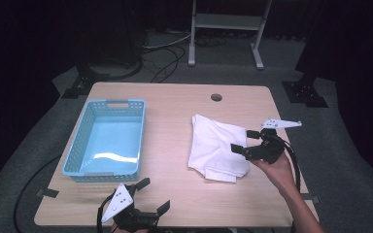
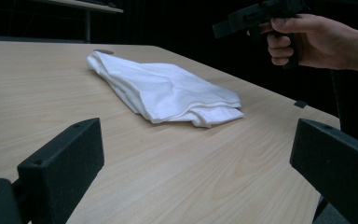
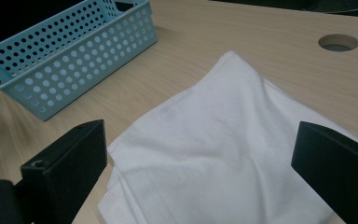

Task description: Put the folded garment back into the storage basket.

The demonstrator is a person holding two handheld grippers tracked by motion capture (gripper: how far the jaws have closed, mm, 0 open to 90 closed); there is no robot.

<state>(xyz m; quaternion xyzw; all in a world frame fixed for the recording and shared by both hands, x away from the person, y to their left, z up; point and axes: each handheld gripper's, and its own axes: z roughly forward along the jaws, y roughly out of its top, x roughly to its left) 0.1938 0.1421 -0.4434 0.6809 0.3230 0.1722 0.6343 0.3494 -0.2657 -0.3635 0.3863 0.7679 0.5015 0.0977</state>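
Observation:
A folded white cloth (image 1: 216, 145) lies on the right half of the wooden table (image 1: 175, 121). My right gripper (image 1: 244, 141), held in a hand, hovers at the cloth's right edge with its jaws wide apart and nothing between them. In the right gripper view the cloth (image 3: 223, 140) lies just beyond and below the open jaws of the right gripper (image 3: 200, 154). At the table's near edge, my left gripper (image 1: 154, 195) is open and empty. Looking across the tabletop, the left gripper (image 2: 193, 149) faces the cloth (image 2: 168, 91) from well short of it.
An empty light-blue perforated basket (image 1: 108, 141) stands on the table's left half, also the basket (image 3: 74, 51) beyond the cloth. A round cable hole (image 1: 216, 97) sits near the far edge. Bare wood lies between basket and cloth. Cables and a metal stand are on the floor behind.

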